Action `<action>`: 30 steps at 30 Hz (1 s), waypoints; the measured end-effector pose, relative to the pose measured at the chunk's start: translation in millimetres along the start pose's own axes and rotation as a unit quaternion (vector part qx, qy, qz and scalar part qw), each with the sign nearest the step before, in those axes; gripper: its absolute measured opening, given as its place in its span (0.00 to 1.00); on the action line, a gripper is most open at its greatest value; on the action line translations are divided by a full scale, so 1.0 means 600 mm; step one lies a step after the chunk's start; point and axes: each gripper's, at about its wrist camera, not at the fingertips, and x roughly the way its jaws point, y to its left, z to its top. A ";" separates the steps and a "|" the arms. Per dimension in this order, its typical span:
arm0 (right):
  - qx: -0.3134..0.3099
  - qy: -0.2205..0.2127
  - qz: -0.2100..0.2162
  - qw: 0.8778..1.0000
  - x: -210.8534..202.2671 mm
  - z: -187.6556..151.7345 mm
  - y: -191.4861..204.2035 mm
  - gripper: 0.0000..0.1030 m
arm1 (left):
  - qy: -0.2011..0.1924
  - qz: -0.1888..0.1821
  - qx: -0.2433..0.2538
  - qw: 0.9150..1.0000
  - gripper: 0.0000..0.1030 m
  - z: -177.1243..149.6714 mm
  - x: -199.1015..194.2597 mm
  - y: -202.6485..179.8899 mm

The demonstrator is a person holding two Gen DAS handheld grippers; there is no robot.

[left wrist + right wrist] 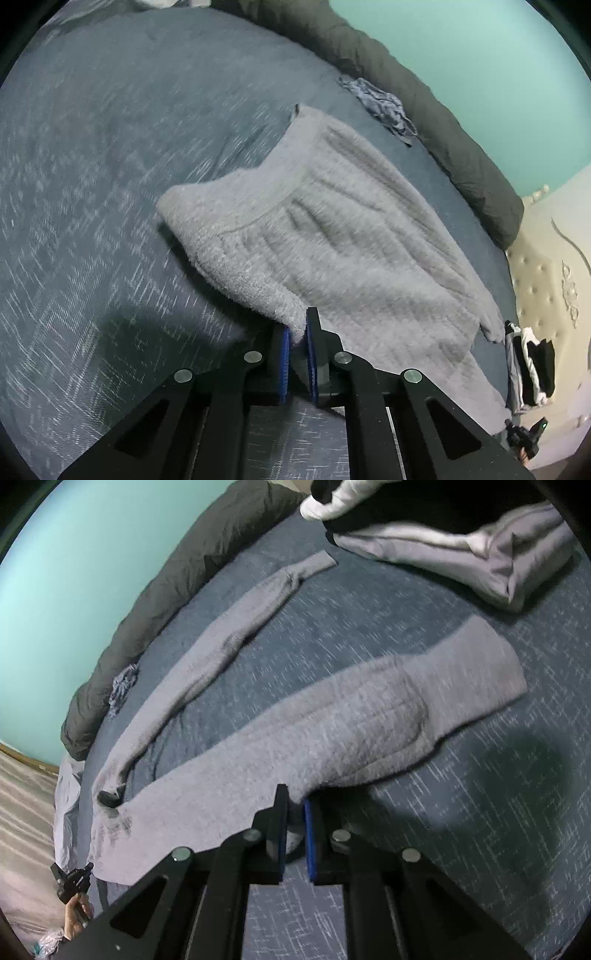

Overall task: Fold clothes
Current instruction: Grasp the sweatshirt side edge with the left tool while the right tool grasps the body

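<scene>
I have the left gripper pinching the grey sweater's hem on the blue bedspread; my right gripper pinches its sleeve edge.

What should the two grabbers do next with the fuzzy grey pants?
Probably lift and carry the pinched edge across to fold the grey pants over. The left gripper and right gripper are each shut on the pants' near edge, and the pants lie spread flat on the blue bed cover.
</scene>
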 end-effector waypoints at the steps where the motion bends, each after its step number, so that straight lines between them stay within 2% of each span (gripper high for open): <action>1: -0.001 -0.002 0.000 1.000 0.000 0.005 0.004 0.07 | -0.002 -0.002 0.002 1.000 0.07 0.005 -0.004 -0.004; 8: -0.004 -0.016 0.021 1.000 0.002 0.058 0.039 0.07 | -0.016 -0.016 0.020 1.000 0.07 0.059 -0.026 -0.051; 11: -0.010 -0.026 0.025 0.999 0.008 0.099 0.069 0.06 | -0.022 -0.031 0.018 0.999 0.06 0.091 -0.028 -0.078; 16: -0.026 -0.040 0.025 0.999 0.024 0.170 0.119 0.06 | -0.029 -0.025 0.041 0.998 0.06 0.150 -0.014 -0.135; 21: -0.043 -0.053 0.019 0.997 0.053 0.246 0.165 0.06 | -0.029 -0.013 0.058 0.998 0.06 0.214 0.015 -0.174; 30: -0.037 -0.060 -0.017 0.997 0.147 0.364 0.196 0.06 | -0.027 -0.009 0.044 0.999 0.06 0.315 0.096 -0.192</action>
